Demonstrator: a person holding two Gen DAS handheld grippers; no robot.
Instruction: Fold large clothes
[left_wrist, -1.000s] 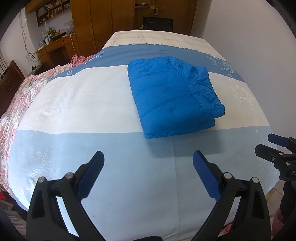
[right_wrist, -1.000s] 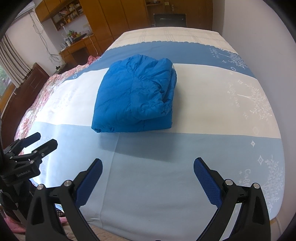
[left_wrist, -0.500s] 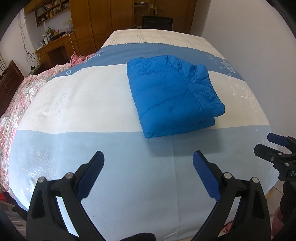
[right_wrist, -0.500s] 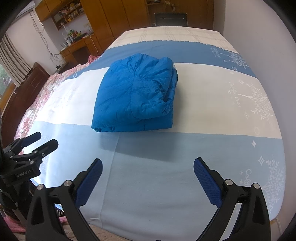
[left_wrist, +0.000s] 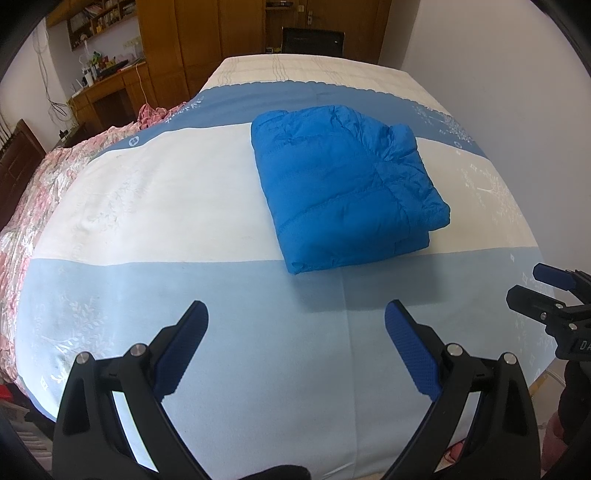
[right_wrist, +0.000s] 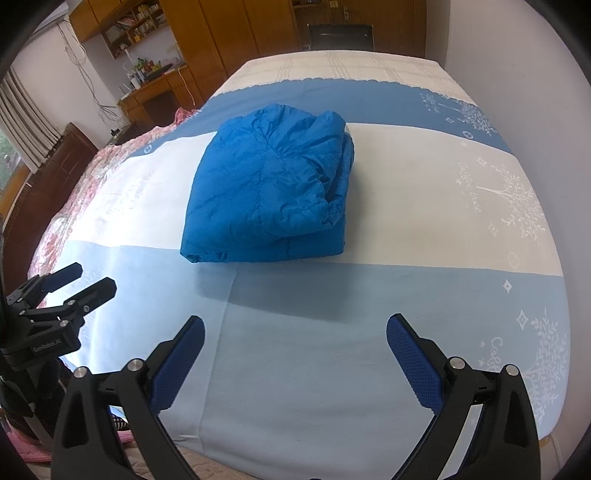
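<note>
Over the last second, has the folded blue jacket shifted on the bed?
No. The blue jacket keeps its place: its near edge still sits at the boundary between the bedspread's white and light blue bands in both views.

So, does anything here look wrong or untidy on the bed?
Little stands out. The blue jacket lies folded on the bed sheet, slightly askew to its stripes, with one puffy sleeve bulging on top. The left gripper and the right gripper are open, apart from it.
</note>
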